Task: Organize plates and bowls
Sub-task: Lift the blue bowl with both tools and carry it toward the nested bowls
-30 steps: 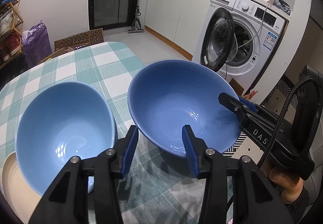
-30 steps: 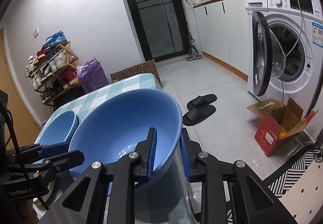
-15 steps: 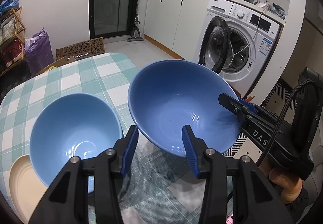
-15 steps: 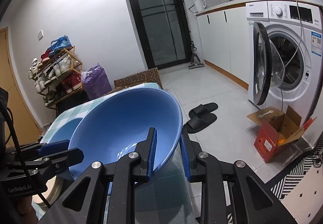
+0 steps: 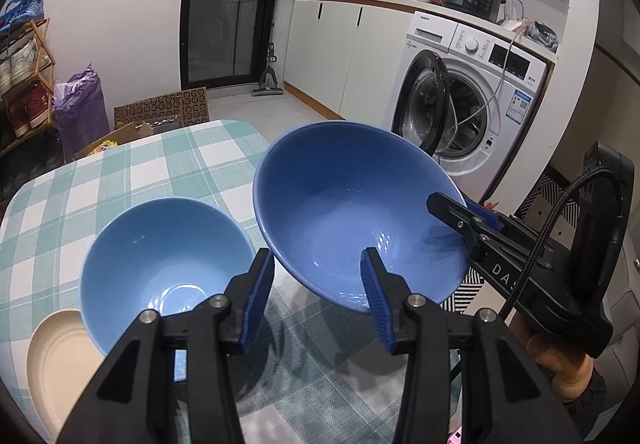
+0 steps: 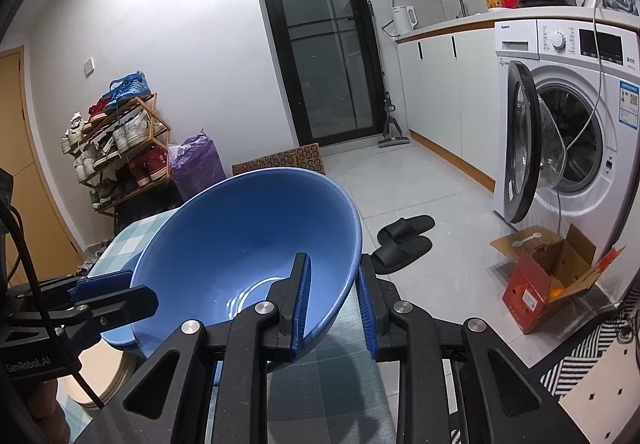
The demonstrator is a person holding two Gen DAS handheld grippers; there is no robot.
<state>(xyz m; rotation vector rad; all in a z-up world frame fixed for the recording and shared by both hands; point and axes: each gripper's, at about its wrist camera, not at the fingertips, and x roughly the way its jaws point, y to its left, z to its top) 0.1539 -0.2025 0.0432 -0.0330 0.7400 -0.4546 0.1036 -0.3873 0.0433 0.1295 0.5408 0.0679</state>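
A large blue bowl [image 5: 352, 212] hangs tilted above the checked table [image 5: 132, 172]; my right gripper [image 6: 332, 300] is shut on its rim, and the bowl fills the right wrist view [image 6: 248, 240]. A smaller blue bowl [image 5: 160, 264] sits on the table to its left, partly over a cream plate [image 5: 52, 360]. My left gripper [image 5: 316, 296] is open and empty, just in front of both bowls. The right gripper shows in the left wrist view [image 5: 464, 212], clamped on the big bowl's right rim.
An open washing machine [image 5: 460, 112] stands beyond the table's right edge. A cardboard box [image 6: 548, 276] and slippers [image 6: 404, 240] lie on the floor. A shoe rack [image 6: 116, 140] and purple bag [image 6: 196, 164] stand at the far left.
The right gripper has lifted and tilted the large blue bowl higher off the table. The left gripper has pulled back and up, so the small bowl looks farther away.
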